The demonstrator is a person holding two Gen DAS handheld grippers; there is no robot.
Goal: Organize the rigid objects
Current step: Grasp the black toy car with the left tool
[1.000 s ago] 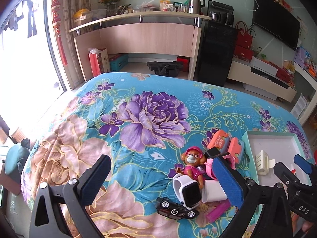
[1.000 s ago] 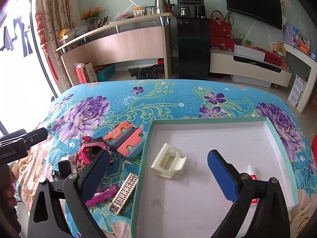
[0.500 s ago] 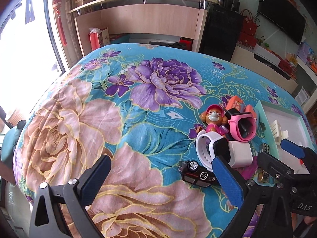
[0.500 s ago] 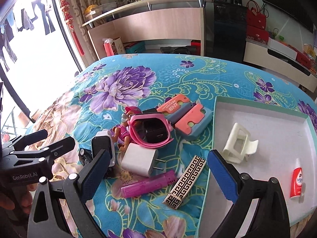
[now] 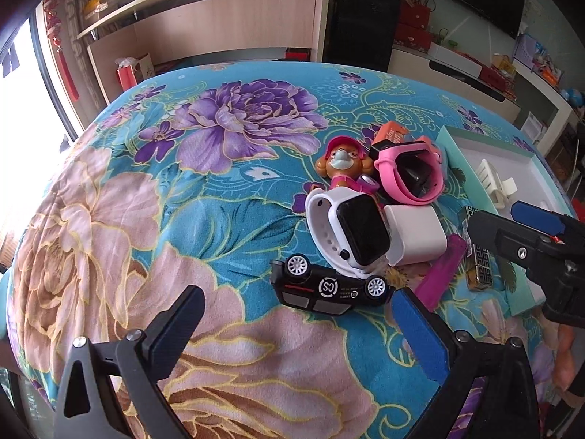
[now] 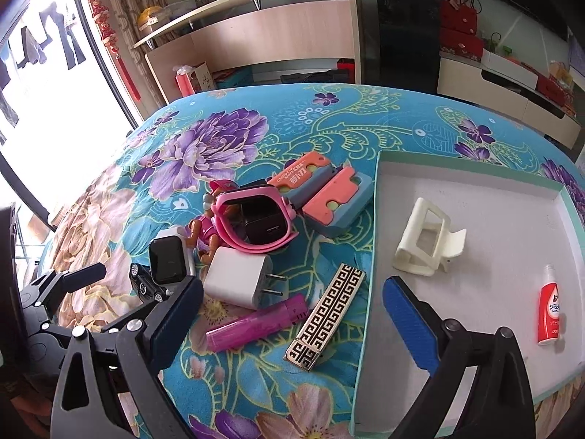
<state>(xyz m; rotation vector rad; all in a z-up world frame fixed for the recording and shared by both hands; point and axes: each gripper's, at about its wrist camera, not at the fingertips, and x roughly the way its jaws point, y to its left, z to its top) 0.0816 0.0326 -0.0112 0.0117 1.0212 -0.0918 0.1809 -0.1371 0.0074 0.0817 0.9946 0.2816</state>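
A pile of small objects lies on the flowered cloth: a black toy car (image 5: 329,287), a white smartwatch (image 5: 347,230), a white charger (image 6: 239,278), a pink watch (image 6: 256,221), a dog figure (image 5: 342,164), a magenta lighter (image 6: 256,323), a patterned gold-black lighter (image 6: 327,316) and orange-grey cutters (image 6: 329,197). The teal-rimmed white tray (image 6: 374,256) holds a cream hair clip (image 6: 427,243) and a small red bottle (image 6: 548,309). My left gripper (image 5: 296,333) stands open just before the toy car. My right gripper (image 6: 292,318) is open above the lighters and the tray's left rim.
The cloth-covered table falls away at its left and near edges. Behind it stand a long wooden counter (image 6: 274,33), a black cabinet (image 6: 406,33) and a low TV unit (image 6: 512,87). A bright window (image 6: 55,109) fills the left side.
Both grippers have dropped closer to the pile. The left one now faces the toy car at close range; the right one has shifted left from the tray toward the lighters. Both stay open.
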